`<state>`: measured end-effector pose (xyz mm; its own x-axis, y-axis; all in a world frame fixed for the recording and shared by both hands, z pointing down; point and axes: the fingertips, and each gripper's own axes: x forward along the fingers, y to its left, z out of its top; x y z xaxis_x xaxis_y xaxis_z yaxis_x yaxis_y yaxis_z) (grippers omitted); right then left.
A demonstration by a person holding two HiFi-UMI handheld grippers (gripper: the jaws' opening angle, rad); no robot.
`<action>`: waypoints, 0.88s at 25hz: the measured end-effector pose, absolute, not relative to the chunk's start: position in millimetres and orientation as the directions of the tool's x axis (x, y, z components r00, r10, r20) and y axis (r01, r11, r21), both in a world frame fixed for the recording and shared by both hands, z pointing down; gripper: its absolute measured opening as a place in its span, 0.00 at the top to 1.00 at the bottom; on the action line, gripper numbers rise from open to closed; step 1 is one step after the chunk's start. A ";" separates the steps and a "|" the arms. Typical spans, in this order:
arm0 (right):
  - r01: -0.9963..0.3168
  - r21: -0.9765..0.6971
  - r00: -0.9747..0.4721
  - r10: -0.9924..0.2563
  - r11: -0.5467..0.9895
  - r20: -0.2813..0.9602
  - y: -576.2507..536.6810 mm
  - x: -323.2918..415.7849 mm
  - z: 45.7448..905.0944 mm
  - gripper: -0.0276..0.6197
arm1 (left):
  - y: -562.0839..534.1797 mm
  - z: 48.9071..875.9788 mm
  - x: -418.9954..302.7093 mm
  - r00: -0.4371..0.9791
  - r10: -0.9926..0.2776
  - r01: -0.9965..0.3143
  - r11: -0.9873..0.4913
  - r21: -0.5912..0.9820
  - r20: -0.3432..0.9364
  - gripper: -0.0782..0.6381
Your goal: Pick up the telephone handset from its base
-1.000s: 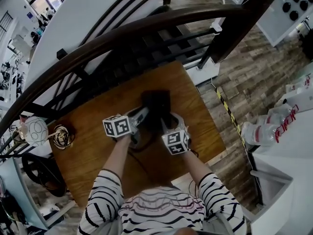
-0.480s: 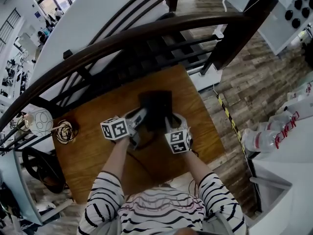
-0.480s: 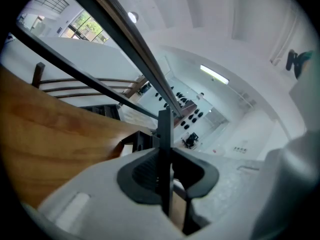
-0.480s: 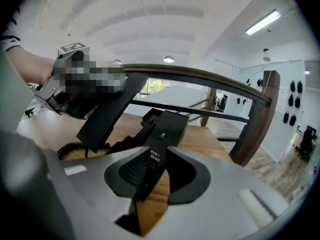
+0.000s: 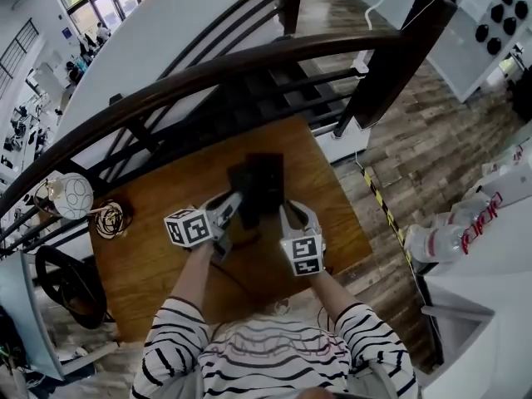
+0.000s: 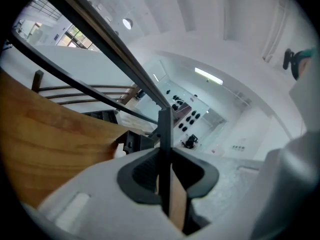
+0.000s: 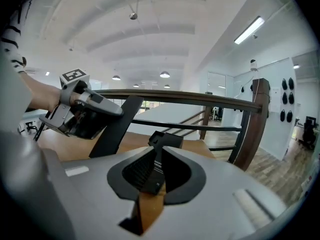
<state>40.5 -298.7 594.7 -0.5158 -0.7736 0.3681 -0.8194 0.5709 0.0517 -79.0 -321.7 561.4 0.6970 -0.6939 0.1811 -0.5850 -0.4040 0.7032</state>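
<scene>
The black telephone is on the wooden table (image 5: 158,256). Its handset (image 5: 245,196), a long flat black bar, stands tilted up off the table, and my left gripper (image 5: 235,204) is shut on it. In the left gripper view the handset (image 6: 164,129) shows edge-on between the pads. In the right gripper view the handset (image 7: 117,126) slants across the left side. My right gripper (image 5: 283,212) has just been closing its jaws. They now pinch a thin black part of the base (image 7: 165,140) that bears a printed label. The base (image 5: 268,175) lies just right of the handset.
A dark wooden railing (image 5: 249,61) curves along the table's far side. A white globe lamp (image 5: 71,196) and a coil of wire (image 5: 108,219) sit at the table's left end. Plastic bottles (image 5: 449,235) stand on the floor to the right, past the table's edge.
Both grippers have lifted off the table. The phone, one dark block before, now shows as a tilted handset beside the base. The right jaws have closed in on the black piece.
</scene>
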 end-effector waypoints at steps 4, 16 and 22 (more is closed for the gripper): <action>-0.822 0.049 -0.522 -0.787 0.567 0.328 -269.0 51.4 571.0 0.94 | -289.4 548.8 -70.9 0.694 -0.699 -0.591 -0.417 0.691 0.172 0.79; -0.791 0.073 -0.571 -0.776 0.607 0.267 -171.8 71.7 529.6 0.95 | -181.9 512.5 -67.3 0.648 -0.749 -0.631 -0.424 0.650 0.139 0.79; -0.782 0.085 -0.581 -0.771 0.617 0.260 -128.3 86.2 525.0 0.95 | -129.4 514.1 -56.0 0.634 -0.762 -0.637 -0.418 0.648 0.132 0.79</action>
